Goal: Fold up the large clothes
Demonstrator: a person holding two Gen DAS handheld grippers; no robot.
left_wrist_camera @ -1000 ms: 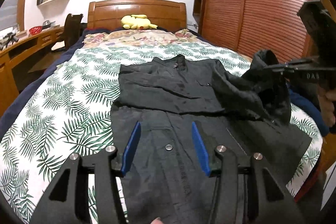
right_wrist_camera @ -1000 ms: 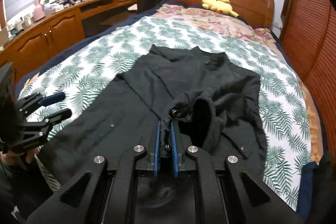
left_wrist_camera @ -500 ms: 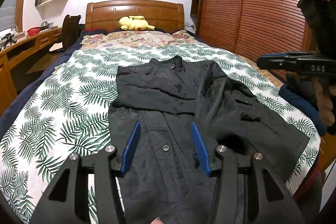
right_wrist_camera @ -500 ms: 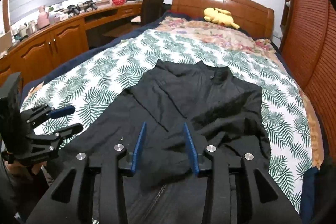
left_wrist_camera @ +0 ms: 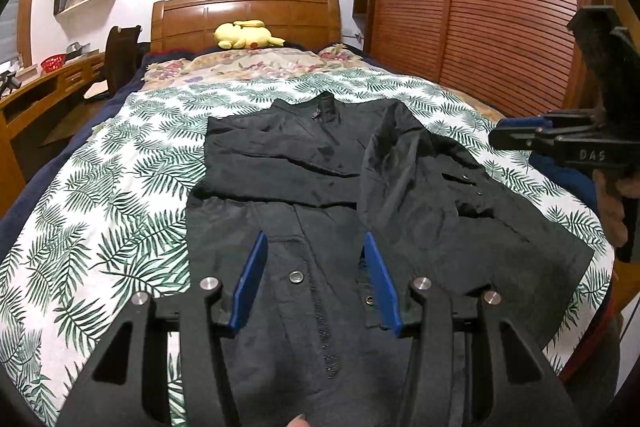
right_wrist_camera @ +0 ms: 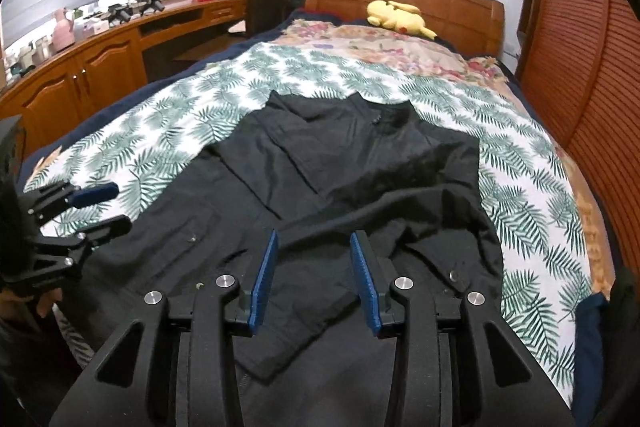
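Lying spread on the palm-leaf bedspread point(left_wrist_camera: 120, 195), the black jacket point(left_wrist_camera: 320, 179) has its collar toward the wooden headboard point(left_wrist_camera: 244, 15) and its hem nearest both cameras. The left gripper point(left_wrist_camera: 316, 255) hovers above the jacket's front placket with its blue pads point(left_wrist_camera: 252, 279) set wide apart and nothing between them; a metal snap point(left_wrist_camera: 295, 277) on the fabric shows in the gap between the jaws. Beyond those jaws one sleeve lies folded across the chest, and to their right a second sleeve is draped over the body in loose wrinkles. The right gripper point(right_wrist_camera: 316, 259) is likewise wide open and empty, poised over a rumpled fold of that sleeve, which runs under and just ahead of its pads. In the left wrist view the right gripper appears far right of the jaws, above the bed's edge, its jaws seen side-on. In the right wrist view the left gripper sits far left of the jaws, open. A yellow plush toy point(right_wrist_camera: 396, 17) rests well beyond the jaws, against the headboard, on a floral cover point(right_wrist_camera: 380, 45)
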